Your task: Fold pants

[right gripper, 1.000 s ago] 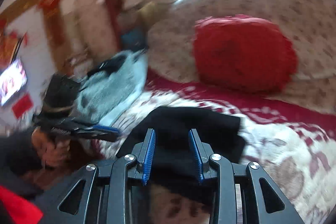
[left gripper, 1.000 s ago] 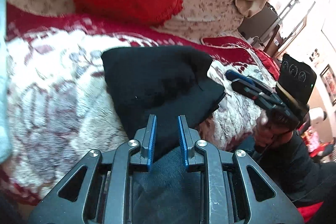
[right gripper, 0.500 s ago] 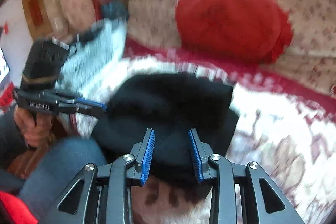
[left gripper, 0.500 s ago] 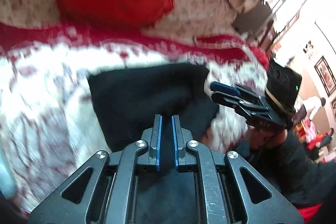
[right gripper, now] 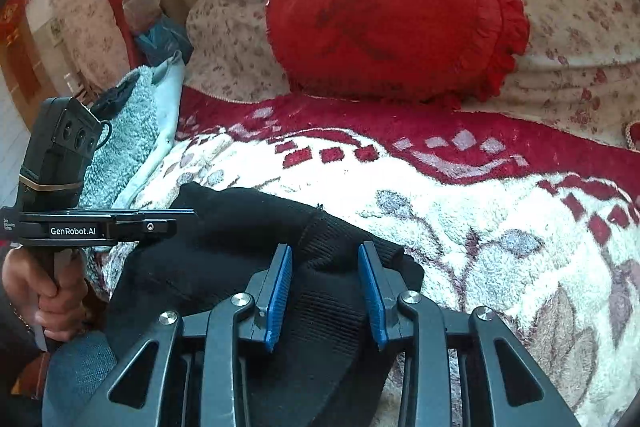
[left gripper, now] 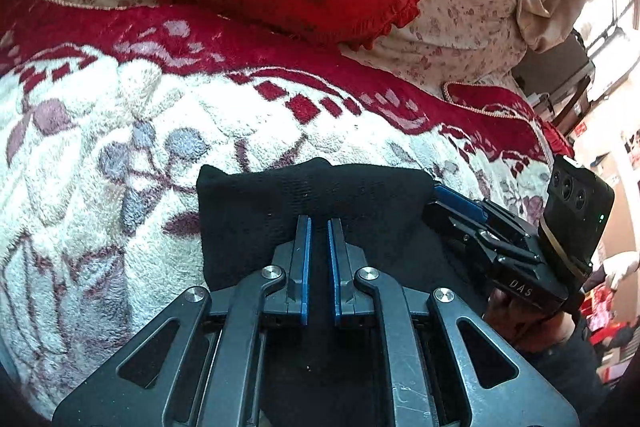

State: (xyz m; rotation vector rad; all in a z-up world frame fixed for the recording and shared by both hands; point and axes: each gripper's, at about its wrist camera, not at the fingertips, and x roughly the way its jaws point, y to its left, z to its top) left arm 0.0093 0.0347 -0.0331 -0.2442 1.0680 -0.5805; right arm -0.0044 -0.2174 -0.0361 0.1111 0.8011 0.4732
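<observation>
My left gripper (left gripper: pixel 318 223) sits over the near edge of the black pants (left gripper: pixel 256 199), fingers drawn almost together with only a thin gap. Black cloth fills that gap, but whether they actually bite it I cannot tell. My right gripper (right gripper: pixel 325 253) is spread wide, its fingers straddling a ribbed ridge of the pants (right gripper: pixel 240 227) without pinching.

The pants lie as a compact folded bundle on the blanket (left gripper: pixel 100 115), near the front edge and partly hanging toward my lap.

Doing this step well, my guess:
- Left side first: make sure all layers at the edge are caught, not just the top one.
- Middle: keep the bundle low on the blanket so the fold does not spring open.
- Right side: close on the ribbed ridge near its corner, level with the left, so both ends travel together.

Risks: the fleece blanket looks grippy and could drag the bottom layer. The knit looks thick and soft, so the layers could slide apart.

Surroundings, left to right in the right wrist view: a pale blue fluffy towel (right gripper: pixel 120 131), then the white-and-red floral blanket (right gripper: pixel 480 227). A red ruffled cushion (right gripper: pixel 392 15) leans on the floral sofa back (right gripper: pixel 580 7). Behind the sofa's left end are a bright window and room clutter, too blurred to name.
</observation>
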